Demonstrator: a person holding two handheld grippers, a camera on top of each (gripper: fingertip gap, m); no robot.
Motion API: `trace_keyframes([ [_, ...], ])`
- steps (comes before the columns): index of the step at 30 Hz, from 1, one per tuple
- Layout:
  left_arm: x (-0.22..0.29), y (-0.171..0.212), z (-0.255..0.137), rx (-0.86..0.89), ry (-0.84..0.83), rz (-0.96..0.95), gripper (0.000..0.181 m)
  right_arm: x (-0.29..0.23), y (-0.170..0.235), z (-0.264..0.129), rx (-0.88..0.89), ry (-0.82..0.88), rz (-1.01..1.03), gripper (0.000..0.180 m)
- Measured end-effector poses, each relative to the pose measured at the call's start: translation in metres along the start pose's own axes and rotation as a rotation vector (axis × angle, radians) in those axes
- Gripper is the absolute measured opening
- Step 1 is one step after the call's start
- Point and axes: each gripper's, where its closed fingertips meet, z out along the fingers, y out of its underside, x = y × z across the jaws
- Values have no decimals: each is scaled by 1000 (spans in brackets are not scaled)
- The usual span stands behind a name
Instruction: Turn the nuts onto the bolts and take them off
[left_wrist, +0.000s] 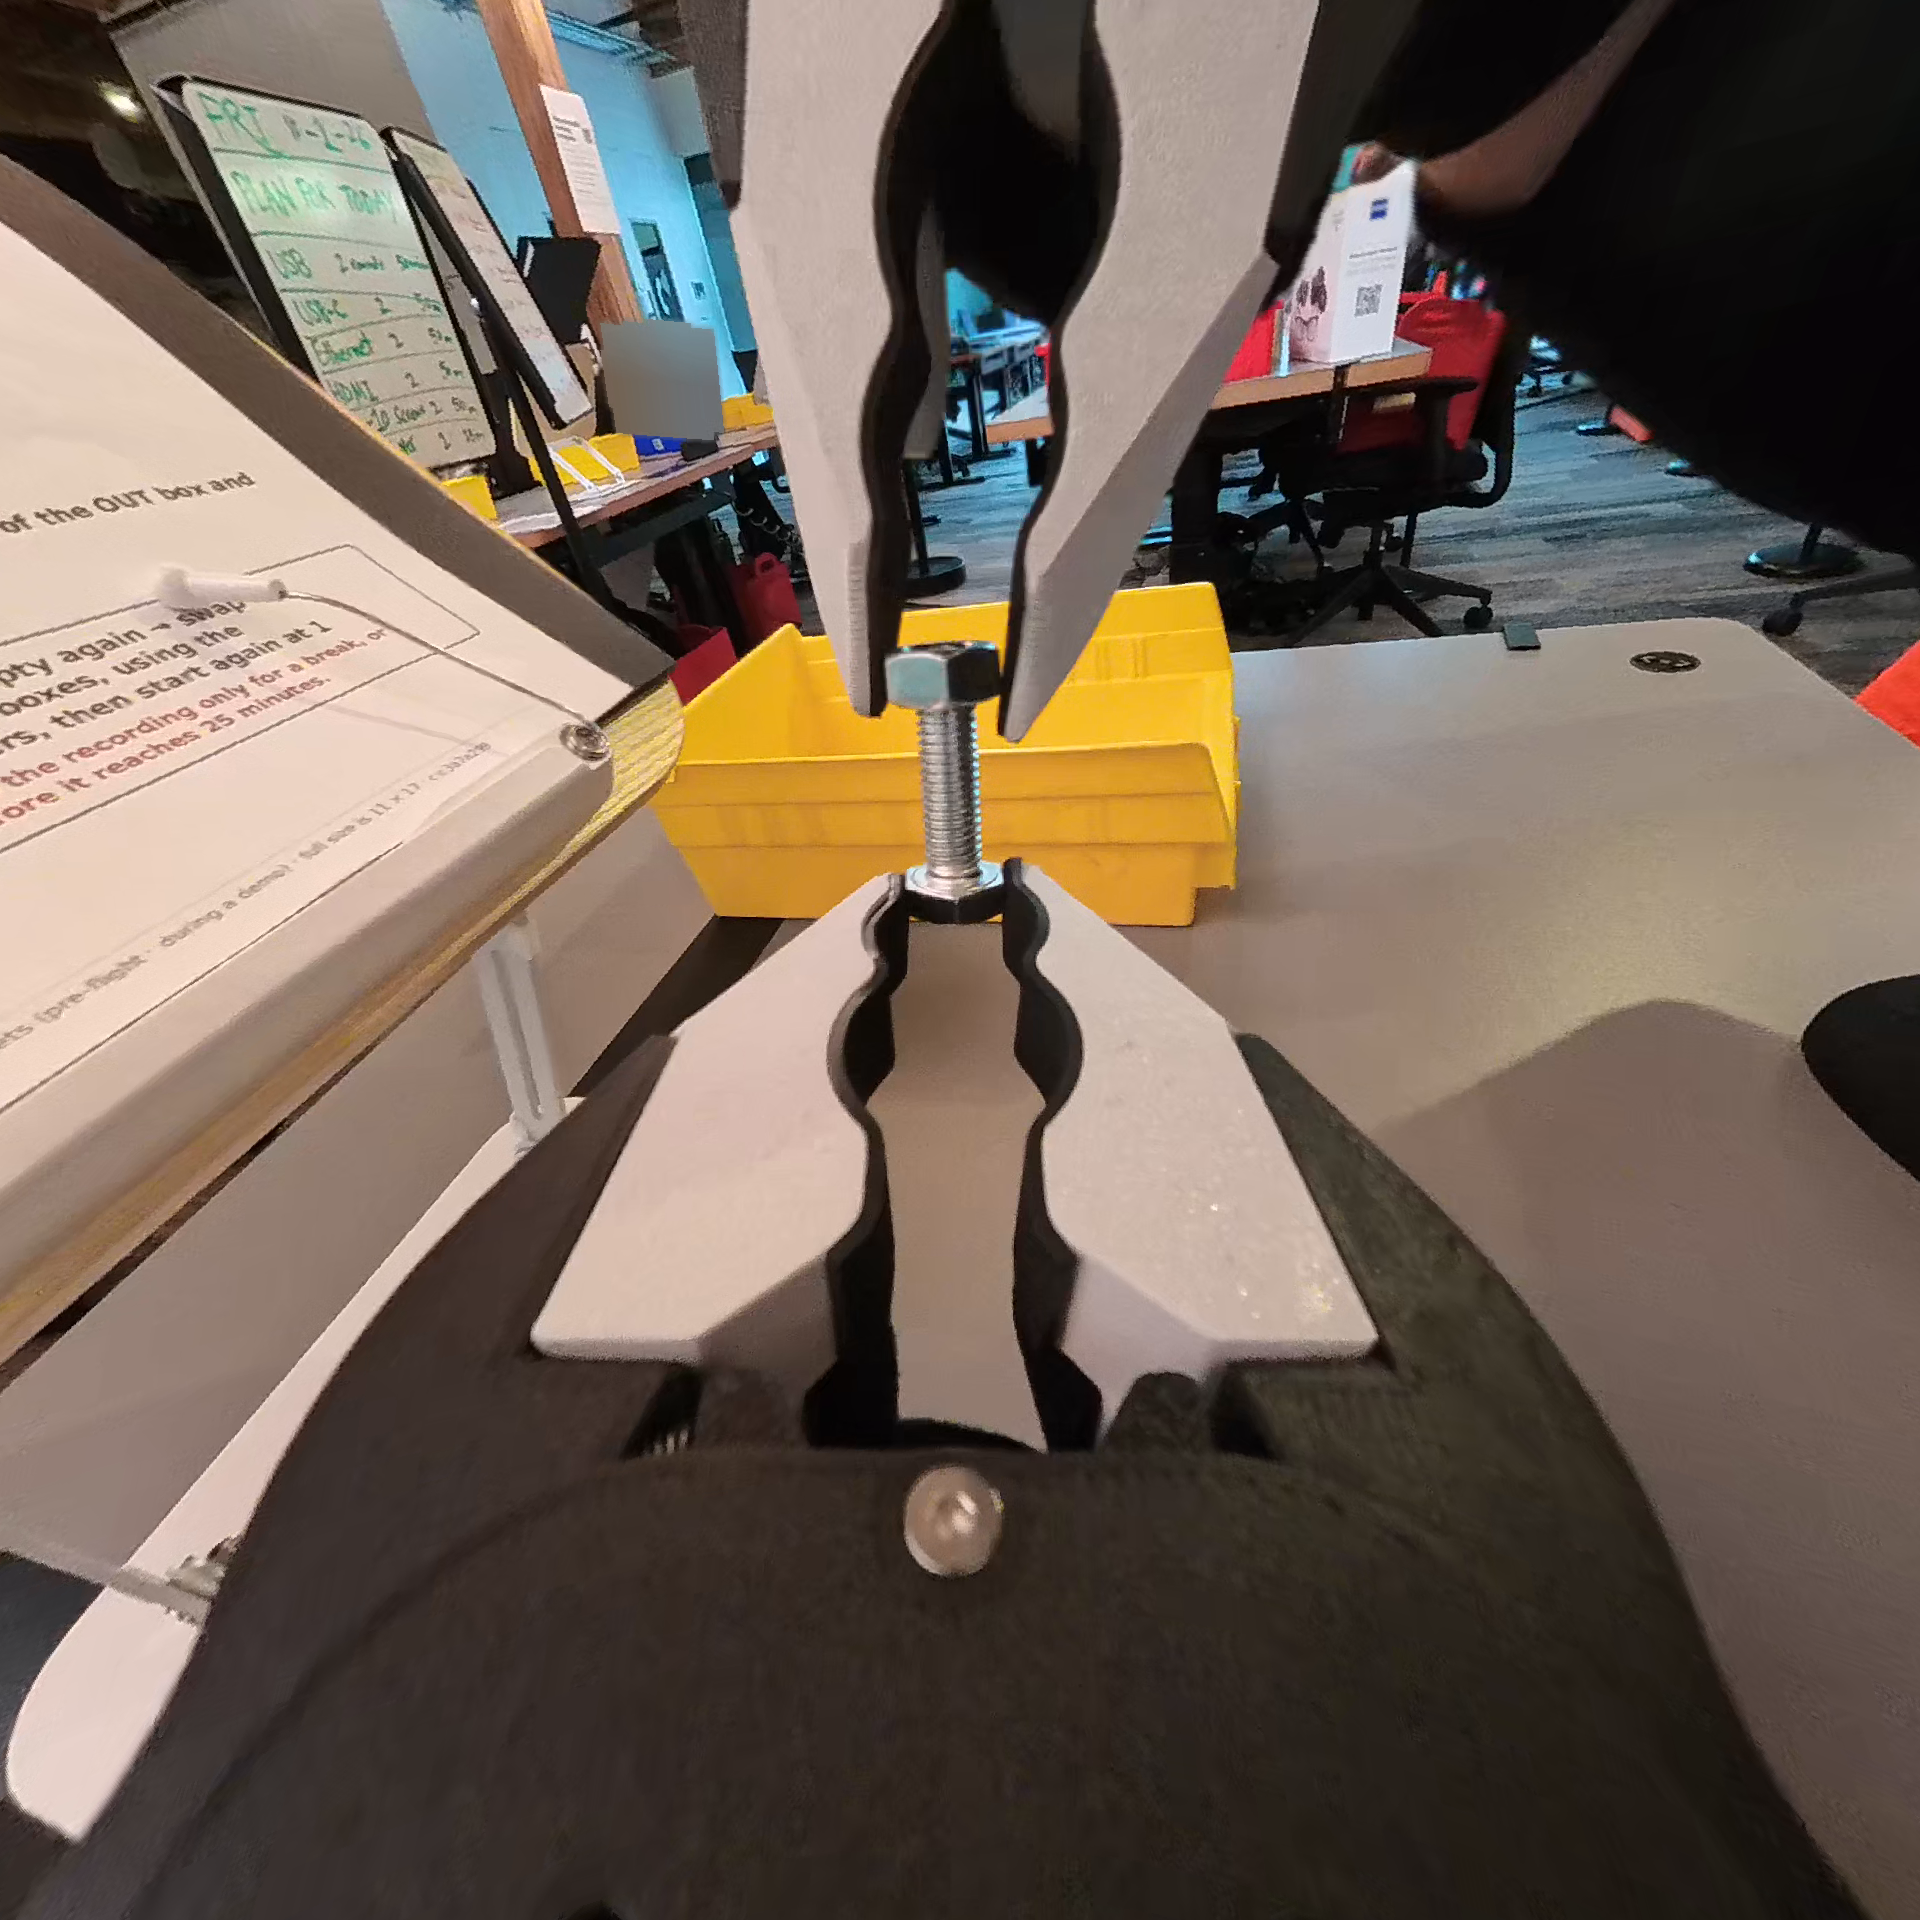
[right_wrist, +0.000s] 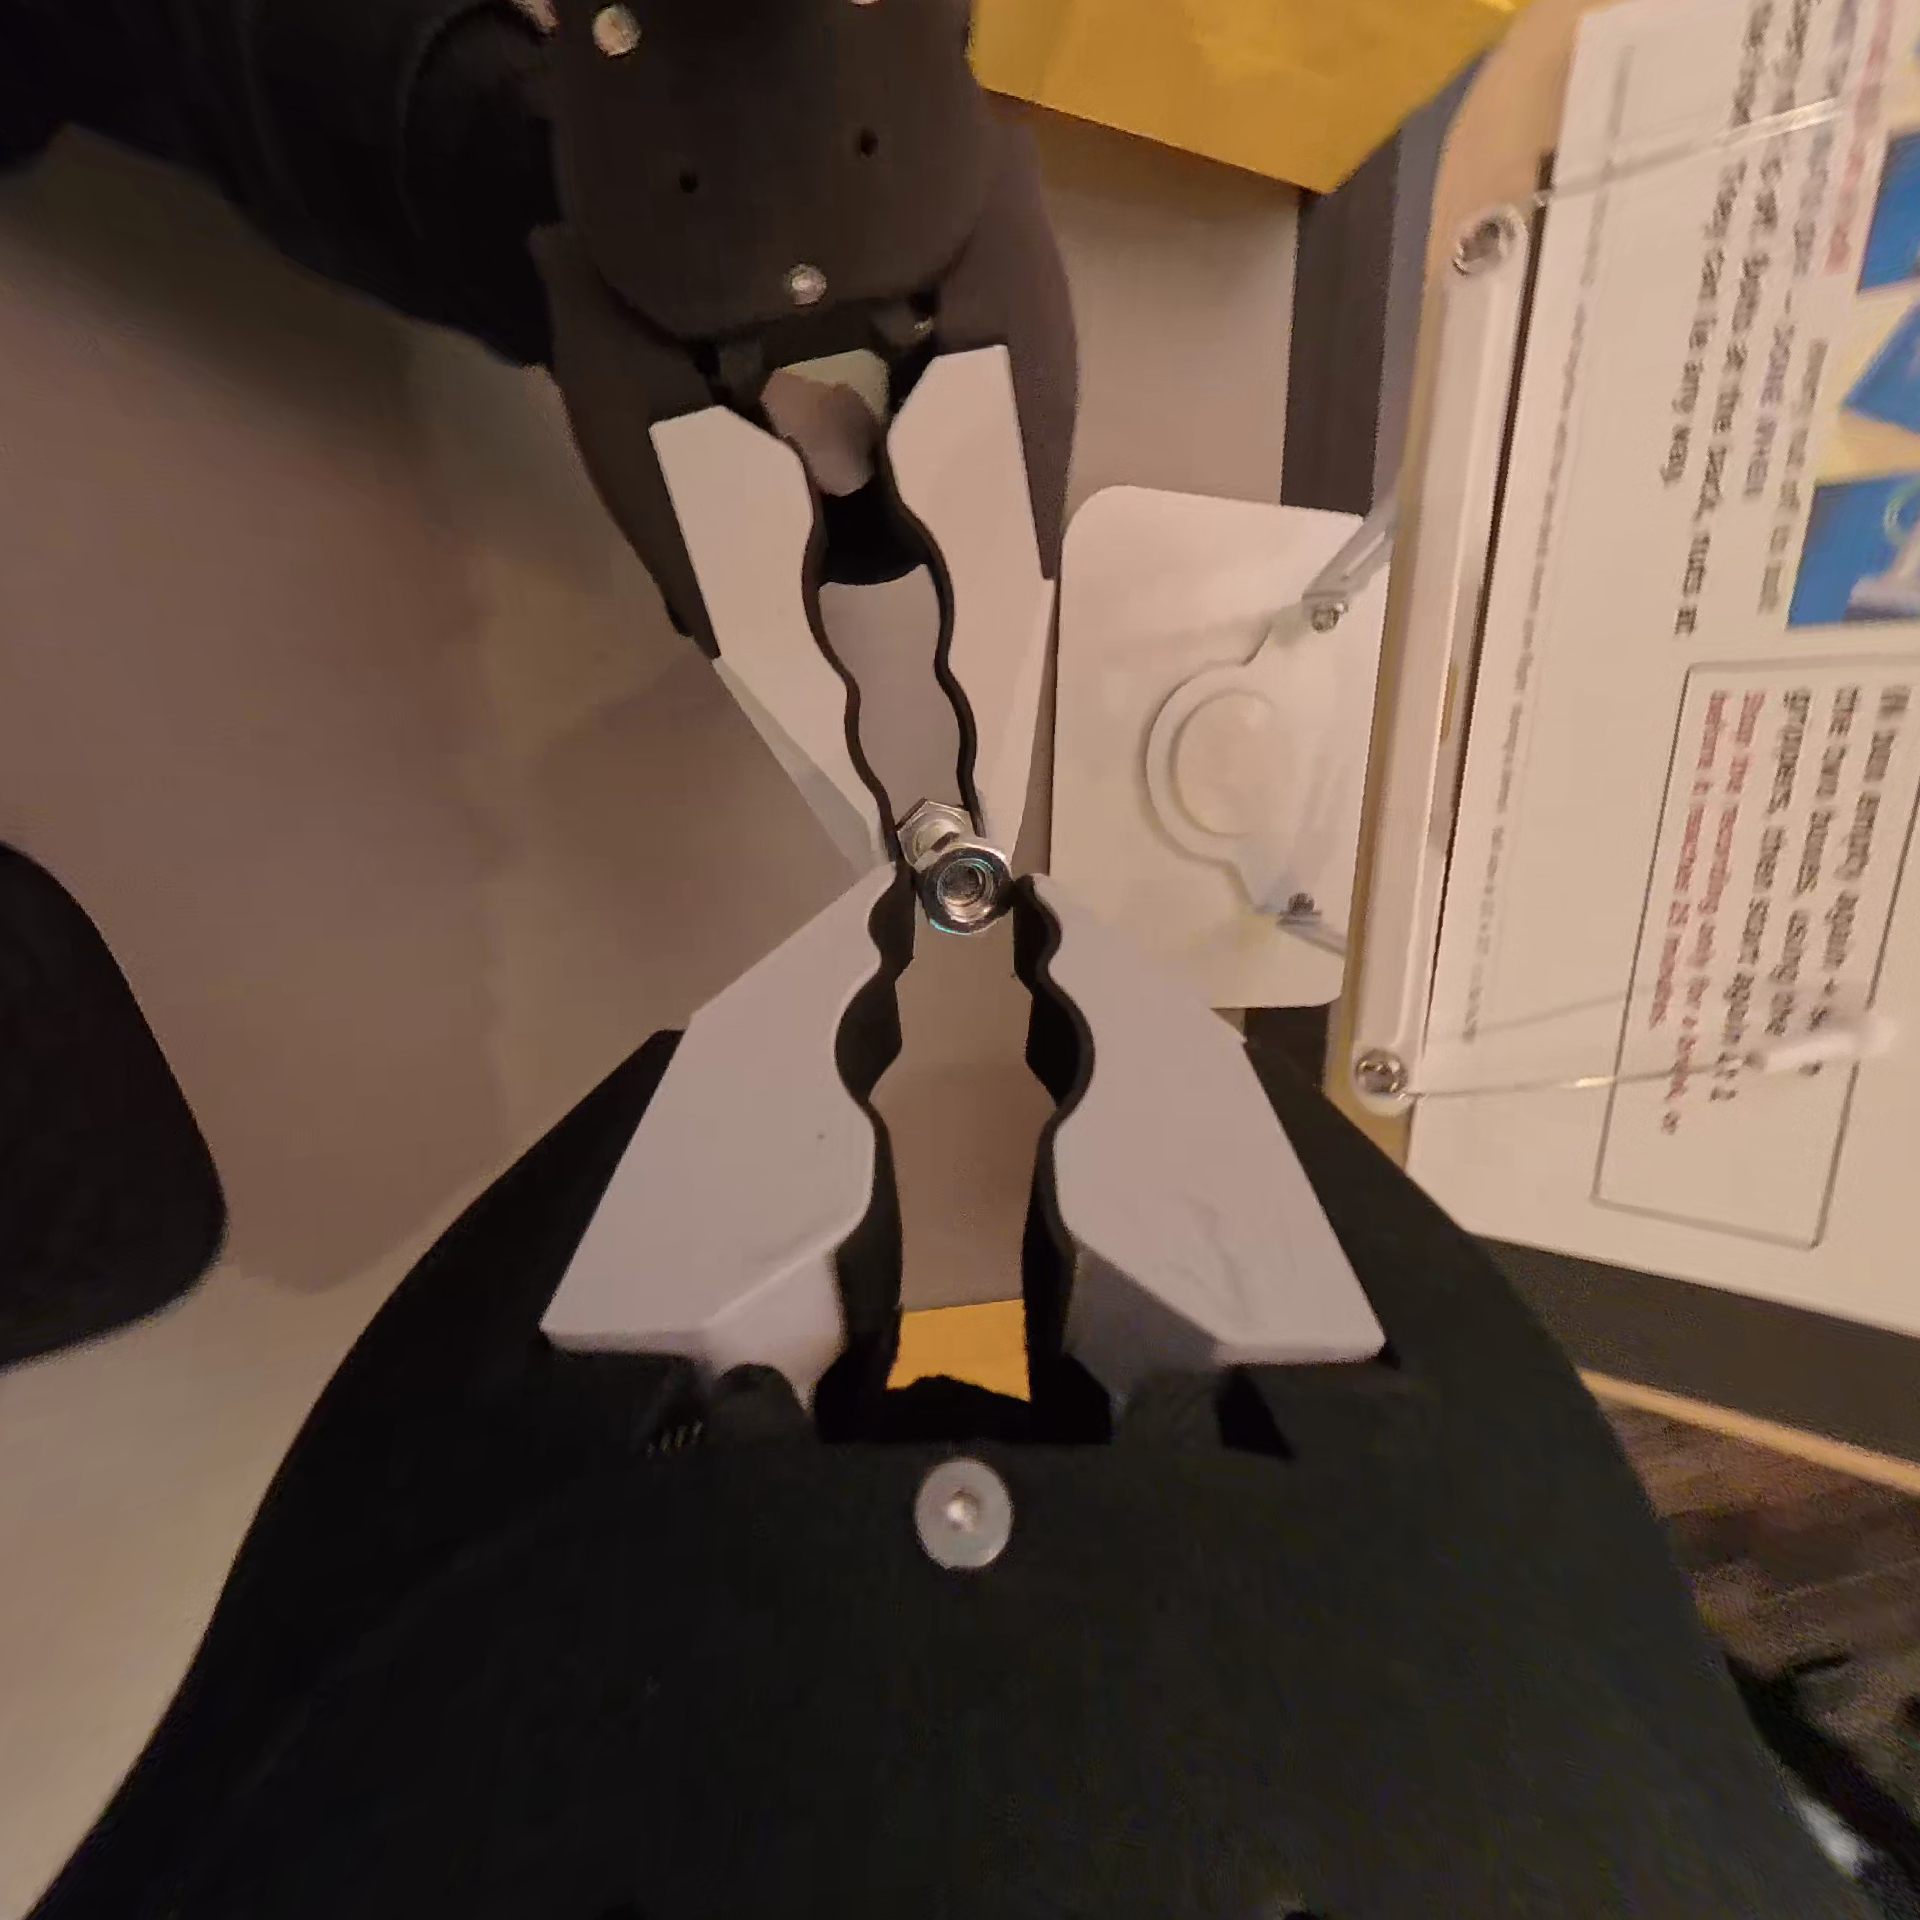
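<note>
A silver bolt (left_wrist: 948, 790) stands upright in the air between my two grippers. In the left wrist view, my left gripper (left_wrist: 951, 906) is shut on the nut (left_wrist: 951, 894) at the bolt's lower threaded end. My right gripper (left_wrist: 940, 707) comes down from above and is shut on the bolt's hex head (left_wrist: 940, 673). In the right wrist view I look straight down on the hex head (right_wrist: 968, 891) between my right gripper's (right_wrist: 961, 896) tips. The nut (right_wrist: 921, 828) shows just beyond it, in the left gripper (right_wrist: 935, 821).
A yellow bin (left_wrist: 1091, 821) sits on the grey table (left_wrist: 1507, 831) just behind the bolt. An instruction board (left_wrist: 208, 675) on a white stand leans in at the left; in the right wrist view the board (right_wrist: 1662, 727) and its stand base (right_wrist: 1195, 727) lie to the right. Less than 4 cm separates the two grippers' tips.
</note>
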Motion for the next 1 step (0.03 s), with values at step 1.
trace_keyframes([
  [1,-1,0,0,-1,-5,-1,16,1,0,0,1,6,57,17],
])
